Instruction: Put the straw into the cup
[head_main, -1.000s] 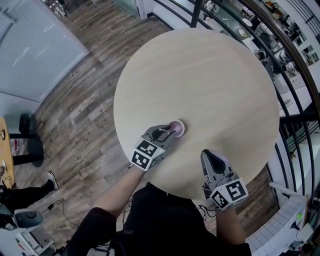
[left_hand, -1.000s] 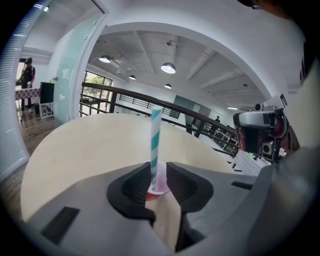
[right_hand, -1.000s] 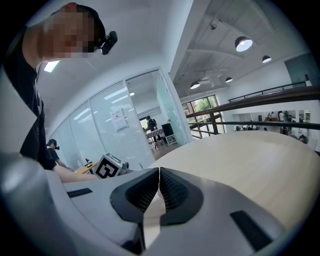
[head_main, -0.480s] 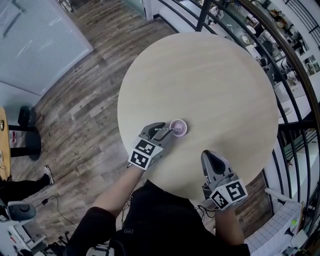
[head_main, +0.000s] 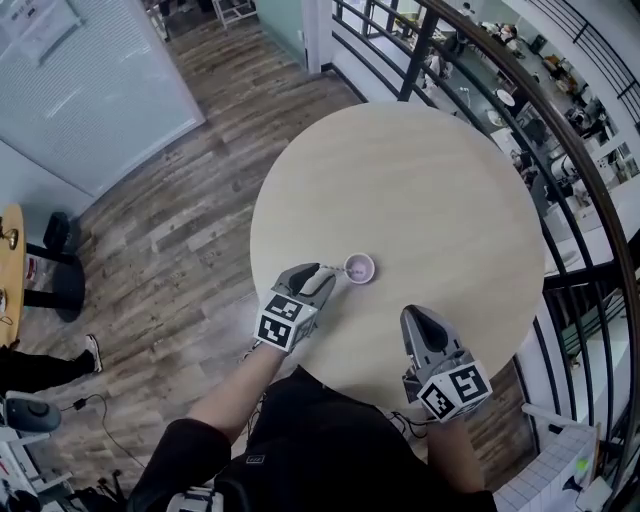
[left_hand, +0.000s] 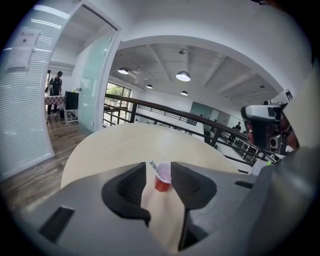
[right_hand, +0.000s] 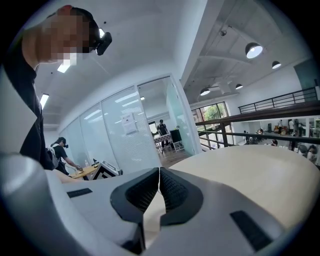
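Head view: straw stands in the cup, left tongs spread

A small red cup (head_main: 359, 268) stands upright on the round, pale wooden table (head_main: 420, 170), toward the side nearest the person. The straw (left_hand: 153, 165) is in the cup; in the left gripper view it leans over the rim on the left. The left gripper (head_main: 322, 273) points at the cup from just beside it. Its jaws have just been opening and now stand wide apart, with bare tabletop between them. The cup shows in the gap beyond the tips, and neither pad touches it. The right gripper (head_main: 417, 314) hovers over the table's near edge, well apart from the cup. In the right gripper view its ribbed pads are pressed together with nothing between them. A dark railing (head_main: 520, 110) curves round the far side of the table.
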